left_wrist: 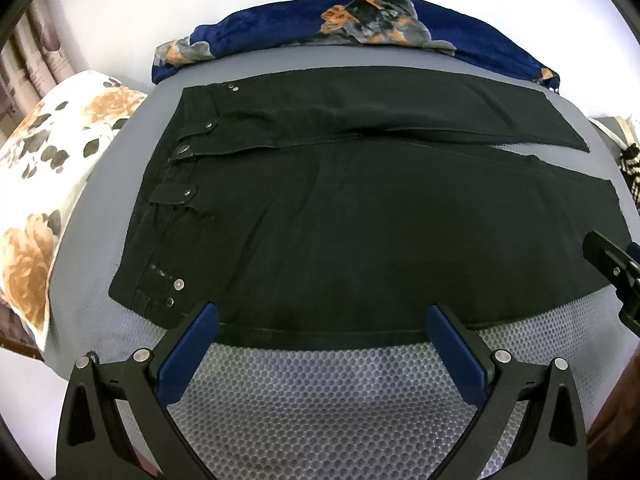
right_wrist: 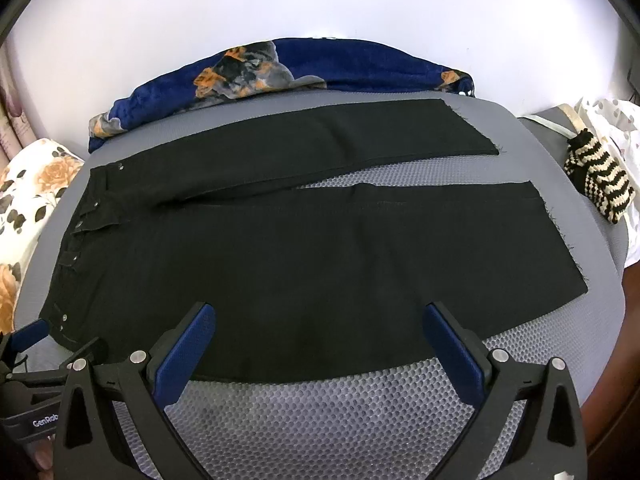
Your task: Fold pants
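The black pants [right_wrist: 304, 256] lie flat on the grey mesh mat [right_wrist: 320, 412] of the bed, waistband toward its left edge, both legs running to the right edge with a gap between them. The left tool [left_wrist: 322, 320] and right tool [right_wrist: 320, 318] hover spread wide and empty over the near hem edge. The risk, I judge: pinching only the top layer, or dragging the mat up with it, would skew the fold.
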A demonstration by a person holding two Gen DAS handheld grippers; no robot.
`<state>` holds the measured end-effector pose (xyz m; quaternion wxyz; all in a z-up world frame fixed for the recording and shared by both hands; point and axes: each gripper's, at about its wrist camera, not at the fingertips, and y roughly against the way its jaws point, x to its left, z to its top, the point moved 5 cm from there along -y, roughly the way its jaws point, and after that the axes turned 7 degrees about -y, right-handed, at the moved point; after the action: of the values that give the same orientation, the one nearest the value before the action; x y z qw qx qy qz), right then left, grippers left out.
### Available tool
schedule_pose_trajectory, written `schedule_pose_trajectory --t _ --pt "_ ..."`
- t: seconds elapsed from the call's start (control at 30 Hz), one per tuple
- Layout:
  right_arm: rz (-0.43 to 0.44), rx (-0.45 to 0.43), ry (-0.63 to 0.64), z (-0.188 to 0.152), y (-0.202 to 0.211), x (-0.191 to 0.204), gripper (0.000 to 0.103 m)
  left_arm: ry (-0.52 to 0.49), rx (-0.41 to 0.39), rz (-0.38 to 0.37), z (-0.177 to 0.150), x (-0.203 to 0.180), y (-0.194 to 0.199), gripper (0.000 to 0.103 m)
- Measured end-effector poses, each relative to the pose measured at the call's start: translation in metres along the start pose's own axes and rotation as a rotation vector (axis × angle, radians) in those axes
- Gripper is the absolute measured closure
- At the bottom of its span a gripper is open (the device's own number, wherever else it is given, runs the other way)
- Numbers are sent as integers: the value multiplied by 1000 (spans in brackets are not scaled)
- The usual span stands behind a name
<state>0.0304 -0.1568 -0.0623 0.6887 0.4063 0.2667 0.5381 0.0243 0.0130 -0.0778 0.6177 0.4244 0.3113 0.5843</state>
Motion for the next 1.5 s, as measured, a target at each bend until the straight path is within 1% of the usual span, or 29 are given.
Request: schedule_pose_trajectory --t 0.73,1.37,1.5 --pt "-12 12 -18 -1 -2 -4 0 21 5 3 -1 4 -1 0" --pt "-20 19 -35 3 -5 -10 0 23 -1 4 7 4 -4 0" --pt "-14 16 -40 4 -8 -11 0 39 -7 -15 12 9 -7 0"
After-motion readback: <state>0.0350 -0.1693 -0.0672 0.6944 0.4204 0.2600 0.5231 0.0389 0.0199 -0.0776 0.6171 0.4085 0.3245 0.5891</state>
